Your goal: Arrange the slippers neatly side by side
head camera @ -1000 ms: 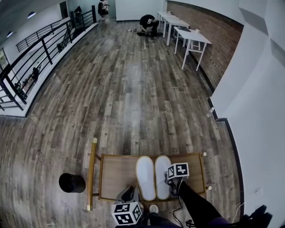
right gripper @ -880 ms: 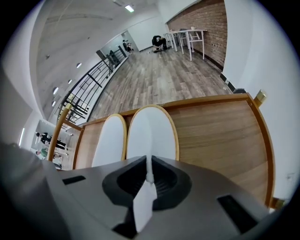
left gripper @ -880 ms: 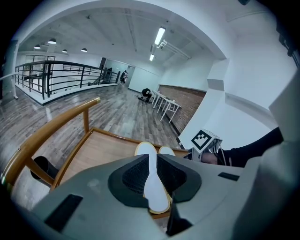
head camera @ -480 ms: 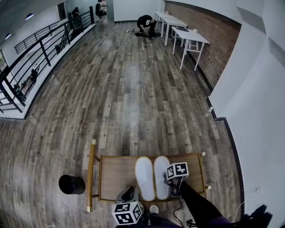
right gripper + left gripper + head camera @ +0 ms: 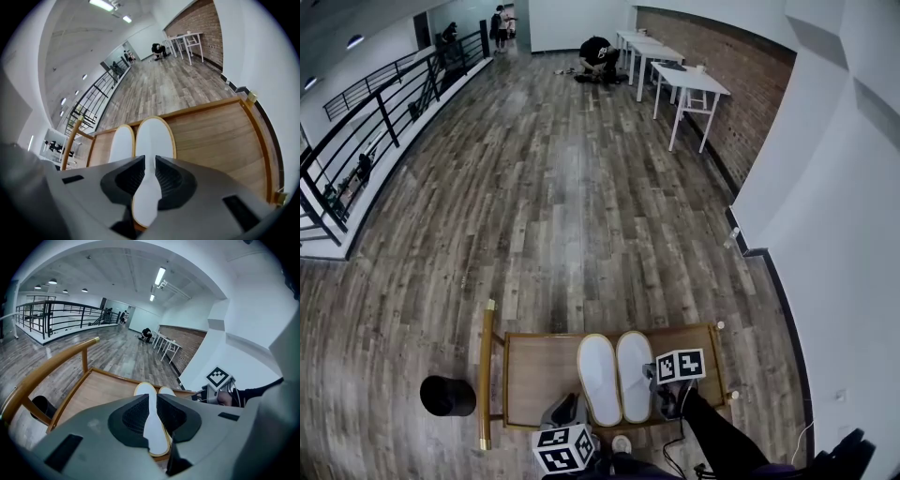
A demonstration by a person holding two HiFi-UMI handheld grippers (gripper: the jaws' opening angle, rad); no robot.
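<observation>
Fingers point(image 5: 131, 416) barely cracked, holding nothing, on our left gripper point(image 5: 151, 398) and right gripper point(image 5: 150, 159); white tan-edged slippers point(image 5: 602, 380) lie touching.

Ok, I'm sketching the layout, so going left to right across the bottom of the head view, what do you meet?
Black round object → wooden handle → left slipper → right slipper → right gripper.
</observation>
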